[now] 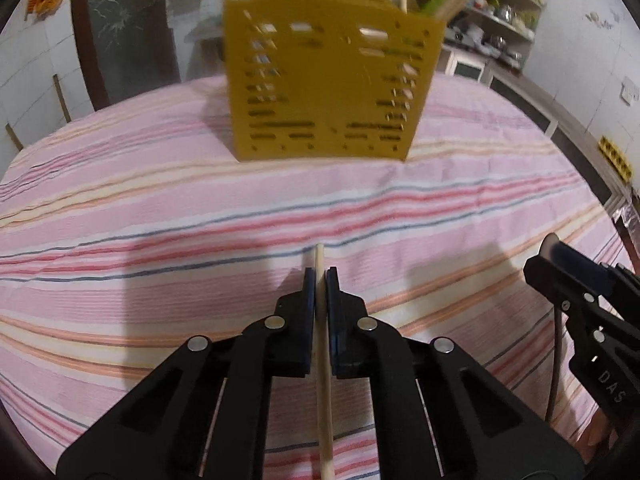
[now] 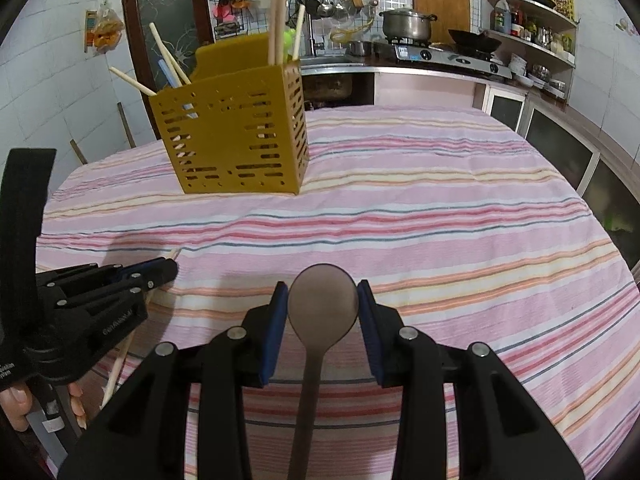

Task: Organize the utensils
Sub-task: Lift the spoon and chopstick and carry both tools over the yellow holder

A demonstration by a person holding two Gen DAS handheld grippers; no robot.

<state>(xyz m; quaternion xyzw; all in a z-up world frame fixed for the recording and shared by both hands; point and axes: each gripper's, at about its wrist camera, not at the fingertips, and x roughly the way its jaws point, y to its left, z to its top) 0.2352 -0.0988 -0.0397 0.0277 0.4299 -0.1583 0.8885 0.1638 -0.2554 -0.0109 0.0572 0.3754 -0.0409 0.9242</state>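
A yellow slotted utensil holder (image 1: 328, 76) stands on the striped tablecloth, with several chopsticks sticking out of it; it also shows in the right wrist view (image 2: 236, 132). My left gripper (image 1: 320, 276) is shut on a wooden chopstick (image 1: 323, 360) and holds it above the cloth, in front of the holder. My right gripper (image 2: 323, 296) is shut on the bowl of a brown spoon (image 2: 322, 304), whose handle runs back under the gripper. The right gripper shows at the right edge of the left wrist view (image 1: 560, 264). The left gripper shows at the left of the right wrist view (image 2: 160, 270).
The table has a pink striped cloth (image 2: 440, 208). Behind it is a kitchen counter with a stove and pot (image 2: 408, 26), shelves (image 2: 532, 36), and a dark door (image 2: 168, 32). The table edge curves off at right (image 2: 616, 240).
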